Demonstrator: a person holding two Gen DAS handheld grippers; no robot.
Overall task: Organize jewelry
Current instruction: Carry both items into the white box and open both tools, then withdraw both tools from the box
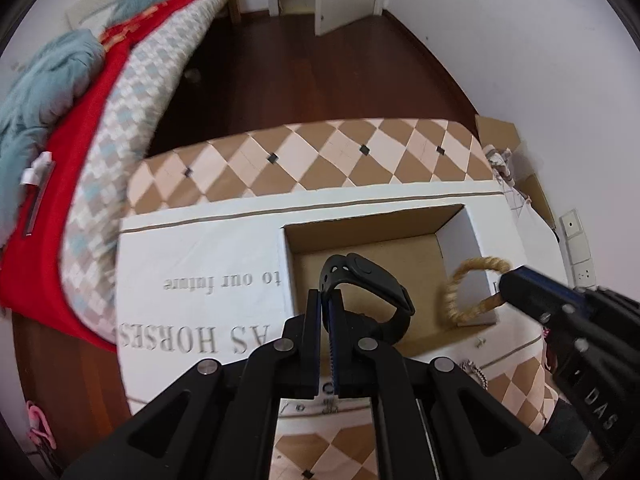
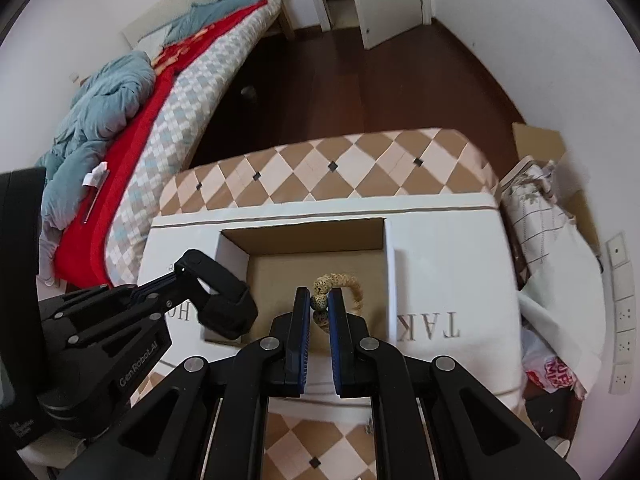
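Observation:
My left gripper (image 1: 329, 300) is shut on the strap of a black wristband watch (image 1: 372, 284) and holds it above the open compartment of a white box (image 1: 200, 256). My right gripper (image 2: 321, 300) is shut on a tan beaded bracelet (image 2: 340, 282) over the same compartment (image 2: 312, 268). In the left wrist view the bracelet (image 1: 460, 292) hangs from the right gripper (image 1: 502, 286) at the compartment's right wall. In the right wrist view the left gripper (image 2: 180, 272) holds the watch (image 2: 224, 300) at the compartment's left edge.
The white box lies on a table with a brown and cream diamond cloth (image 1: 320, 152). A bed with red and blue bedding (image 1: 80, 120) stands at the left. Cardboard and bags (image 2: 552, 208) sit at the right by the wall. A silvery piece (image 1: 474, 372) lies near the box's front.

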